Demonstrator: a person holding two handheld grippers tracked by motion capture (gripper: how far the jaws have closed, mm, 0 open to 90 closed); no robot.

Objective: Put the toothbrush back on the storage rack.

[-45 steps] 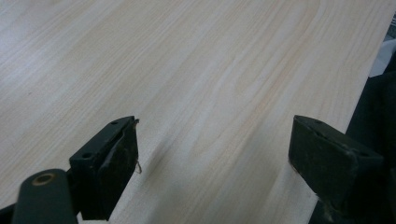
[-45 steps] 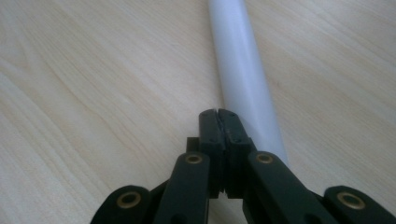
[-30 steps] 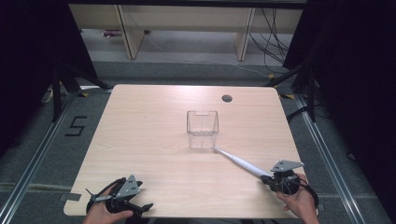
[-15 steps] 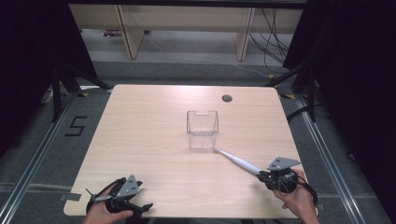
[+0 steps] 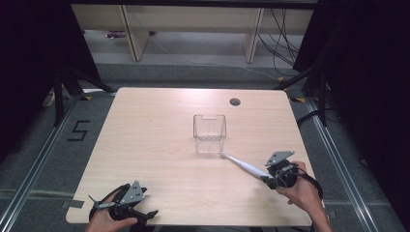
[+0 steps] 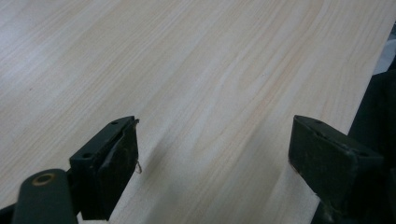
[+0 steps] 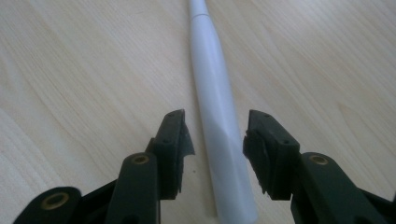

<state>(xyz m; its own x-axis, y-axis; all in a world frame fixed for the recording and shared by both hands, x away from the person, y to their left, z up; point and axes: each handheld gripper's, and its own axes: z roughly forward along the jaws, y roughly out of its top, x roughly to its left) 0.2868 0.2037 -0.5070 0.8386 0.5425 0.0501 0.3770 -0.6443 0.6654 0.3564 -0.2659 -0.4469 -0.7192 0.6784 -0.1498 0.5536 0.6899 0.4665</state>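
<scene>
R tongs (image 7: 217,154) have just been opening: jaws now partway apart, white toothbrush-like wand (image 5: 245,167) lying between them, pads clear of it on both sides, so not gripped. In the R gripper view the wand's handle (image 7: 219,126) runs straight out from the jaw gap, i.e. long axis in line with the tongs.

High view: wand flat on tabletop (image 5: 159,125), axis diagonal, thick end at R tongs (image 5: 279,175) near-right, thin tip pointing far-left and ending just beside the near-right corner of the clear bin (image 5: 210,134); can't tell if touching. R hand clearly the nearer one.

L tongs (image 5: 126,208) at near-left edge, well apart from wand and bin, jaws wide, nothing between, bare wood under them (image 6: 215,135).

Bin: clear, square, upright, mid-tabletop, looks empty, though wall glare makes the floor hard to read.

My read: wand's been set down, not in the bin. Re-grip = close straight on handle, no re-aim needed. Risk: round handle rolling sideways.
</scene>
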